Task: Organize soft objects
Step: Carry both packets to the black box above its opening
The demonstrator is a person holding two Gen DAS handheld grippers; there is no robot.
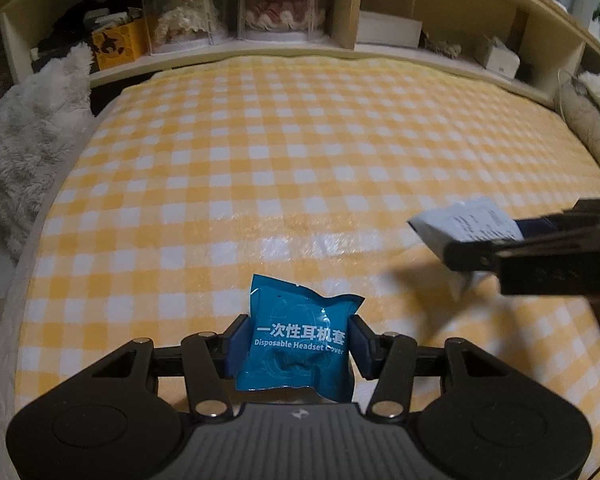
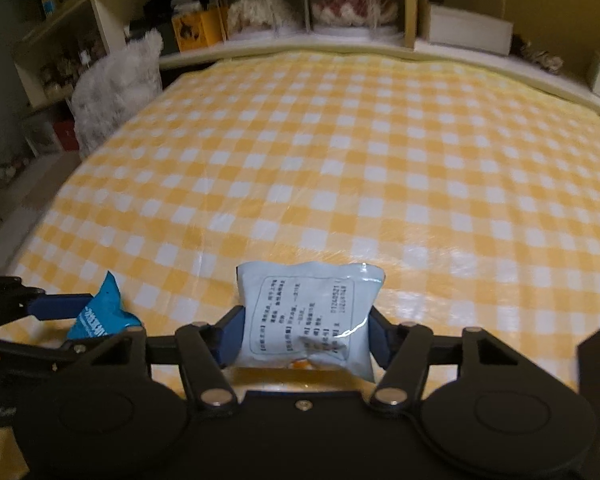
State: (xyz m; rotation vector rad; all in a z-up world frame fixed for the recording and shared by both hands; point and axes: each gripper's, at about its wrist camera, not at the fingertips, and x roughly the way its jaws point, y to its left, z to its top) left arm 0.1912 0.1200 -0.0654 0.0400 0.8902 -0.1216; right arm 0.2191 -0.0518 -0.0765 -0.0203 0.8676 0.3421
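Both tongs are clenched on packets above the bed. Left tongs (image 1: 296,344) grip a blue packet (image 1: 298,340) by its two side edges, the dark blue pads (image 1: 236,344) pressing in so the foil bulges between them. White print on its face reads "Disposable Headset Cover" beneath a line of Chinese characters. The packet stands upright between the fingers, its top corners free and its lower edge close to the tongs' body, raised off the cover.

Right tongs (image 2: 306,336) hold a pale packet (image 2: 308,320), light blue-white, with a framed block of small dark print facing the camera; the text is too blurred to read. It too is pinched at its sides and puffs out between the pads. In the left wrist view the same tongs (image 1: 452,246) come in from the right edge with the pale packet (image 1: 464,224) sticking out toward the middle of the bed. In the right wrist view the left tongs (image 2: 70,308) show at the lower left with a corner of the blue packet (image 2: 100,312).

Beneath them spreads the bed (image 1: 300,160) with its yellow and white checked cover. A fluffy white pillow (image 1: 32,128) sits at its far left corner. Behind the bed runs a shelf (image 1: 260,50) with two dolls in clear cases (image 1: 236,4), an orange box (image 1: 118,42) and a white box (image 1: 388,28).
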